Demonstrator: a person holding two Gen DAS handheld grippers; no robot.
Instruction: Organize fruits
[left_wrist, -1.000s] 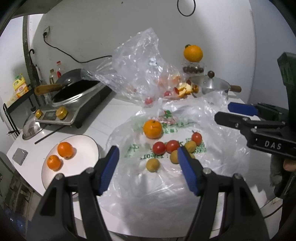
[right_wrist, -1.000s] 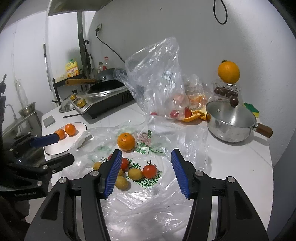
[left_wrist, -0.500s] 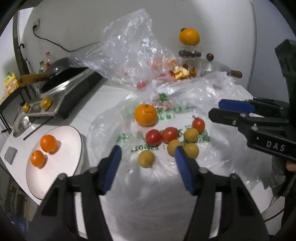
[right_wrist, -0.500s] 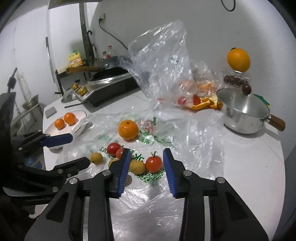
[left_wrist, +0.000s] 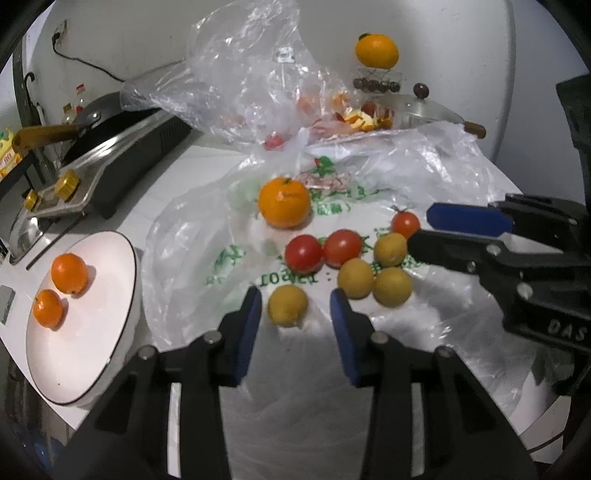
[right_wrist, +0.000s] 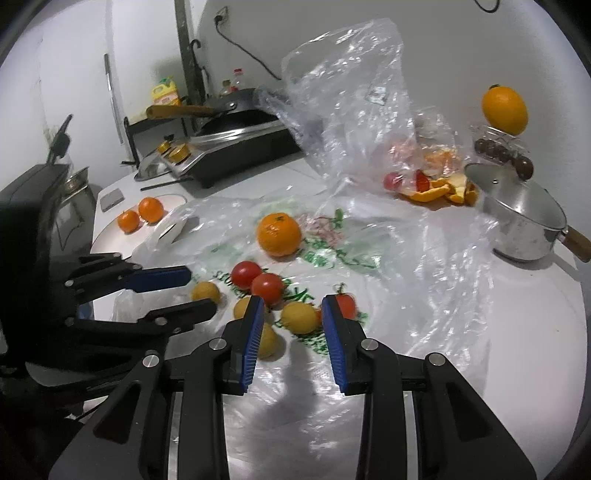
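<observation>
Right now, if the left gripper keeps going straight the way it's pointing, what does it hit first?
Most likely the lone yellow fruit on the plastic bag. It already sits between the fingertips of the left gripper, whose jaws are closing without touching it yet. Depth is hard to judge.

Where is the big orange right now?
The big orange sits on the flat plastic bag mid-counter, just behind the two red tomatoes. In the left wrist view, the white plate is off to its left.

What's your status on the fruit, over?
Left tool closing around a yellow fruit, no contact yet. Right tool closing around another yellow fruit. Nothing blocking; two oranges on plate.
</observation>
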